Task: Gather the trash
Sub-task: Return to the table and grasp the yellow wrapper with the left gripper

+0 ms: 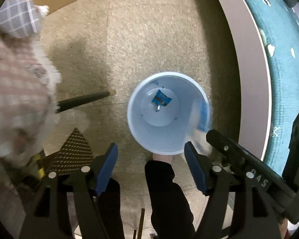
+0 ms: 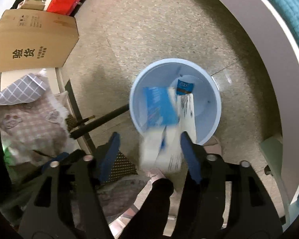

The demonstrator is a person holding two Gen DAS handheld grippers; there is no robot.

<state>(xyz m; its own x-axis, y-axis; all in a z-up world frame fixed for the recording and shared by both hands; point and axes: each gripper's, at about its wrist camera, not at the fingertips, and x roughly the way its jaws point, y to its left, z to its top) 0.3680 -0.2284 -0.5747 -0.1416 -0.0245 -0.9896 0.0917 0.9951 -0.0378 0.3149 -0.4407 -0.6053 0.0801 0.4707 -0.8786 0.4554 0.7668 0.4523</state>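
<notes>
Dropping step in hand. Left gripper (image 1: pixel 151 155) spread and empty over the pale bin (image 1: pixel 197 88), a blue wrapper (image 1: pixel 161 98) already inside. Right gripper (image 2: pixel 149 147) released, blue-and-white carton (image 2: pixel 165 123) blurred, apparently falling binward. Next: seek more litter.

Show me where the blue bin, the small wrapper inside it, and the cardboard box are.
blue bin (image 1: pixel 189 75), left wrist view, far rim.
small wrapper (image 1: pixel 161 99), left wrist view, its middle.
cardboard box (image 2: pixel 33 45), right wrist view, printed side.
</notes>
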